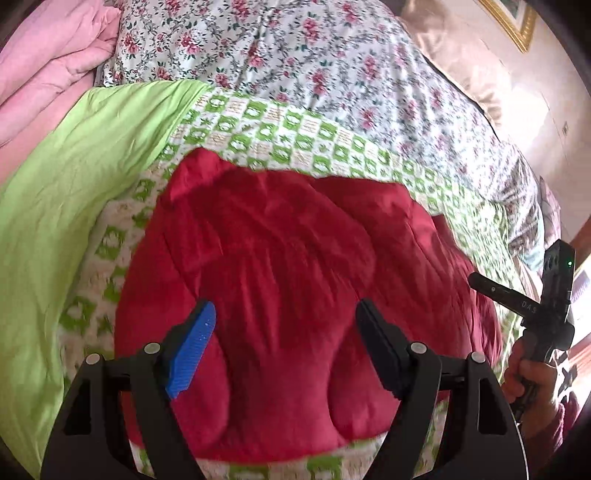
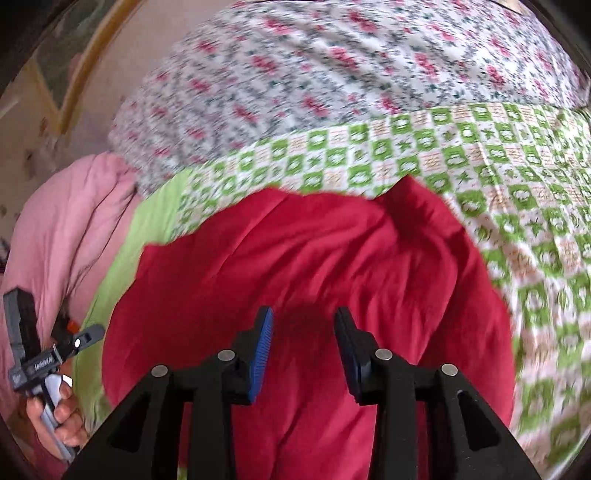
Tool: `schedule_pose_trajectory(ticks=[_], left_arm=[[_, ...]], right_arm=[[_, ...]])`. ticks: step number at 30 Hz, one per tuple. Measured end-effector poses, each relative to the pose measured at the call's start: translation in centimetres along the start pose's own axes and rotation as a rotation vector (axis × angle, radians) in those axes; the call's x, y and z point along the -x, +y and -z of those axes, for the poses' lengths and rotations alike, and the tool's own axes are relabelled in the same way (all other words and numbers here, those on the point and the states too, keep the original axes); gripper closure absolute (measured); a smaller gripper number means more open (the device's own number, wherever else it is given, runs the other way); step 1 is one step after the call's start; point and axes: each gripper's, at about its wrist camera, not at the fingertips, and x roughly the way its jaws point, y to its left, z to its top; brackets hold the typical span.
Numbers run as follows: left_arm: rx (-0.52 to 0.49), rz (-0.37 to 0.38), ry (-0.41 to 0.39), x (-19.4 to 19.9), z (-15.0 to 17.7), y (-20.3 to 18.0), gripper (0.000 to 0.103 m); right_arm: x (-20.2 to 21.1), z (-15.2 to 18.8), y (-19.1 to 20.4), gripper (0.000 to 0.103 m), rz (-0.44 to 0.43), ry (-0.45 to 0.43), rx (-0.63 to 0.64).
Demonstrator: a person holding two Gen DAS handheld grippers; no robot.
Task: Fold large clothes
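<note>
Red padded garment (image 1: 280, 295) heaped on green-checked sheet (image 1: 295, 140), floral quilt (image 1: 295, 55) beyond, pink bedding (image 1: 48, 66) at side, left gripper (image 1: 284, 350) wide apart and empty, right gripper (image 2: 303, 354) part-open and empty, framed picture (image 1: 513, 22) clear in left view only.

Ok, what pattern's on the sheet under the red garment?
Green-and-white checks with small motifs, clearest in the left wrist view.

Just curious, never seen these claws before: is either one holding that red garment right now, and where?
Neither. The left gripper and right gripper are open above the red garment, nothing between their fingers.
</note>
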Motion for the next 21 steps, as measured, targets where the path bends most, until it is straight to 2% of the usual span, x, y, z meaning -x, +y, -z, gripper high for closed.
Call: schedule_pose_trajectory(ticks=[4,5,7,8,9,13,21], left_arm=[[-0.046,0.01,0.03,-0.5,2.7,-1.6,0.024],[-0.056,-0.008,0.044,-1.0,3.2,-1.8,0.024],[-0.077,-0.056,0.066,-1.9,4.2,-2.1,0.024],[-0.09,-0.066,0.062,-1.9,4.5,-2.2,0.024],[-0.1,-0.071,0.057,-1.9,4.7,-2.3,0.024],[-0.095,-0.061,0.054,-1.6,4.6,-2.1,0.024],[-0.128,-0.098,0.077,-3.8,5.7,-1.9,0.02]], right_arm=[[0.8,2.7,1.5,0.064,0.021,0.03,0.061],[0.7,3.5,1.5,0.064,0.051,0.041,0.069],[0.7,4.4,1.0,0.062,0.167,0.041,0.089],[0.7,4.9,0.6,0.055,0.201,0.035,0.093],[0.8,5.3,-0.2,0.053,0.234,0.029,0.079],[1.4,6.2,-3.2,0.054,0.233,0.023,0.003],[1.7,6.9,-3.9,0.054,0.223,0.034,-0.029]])
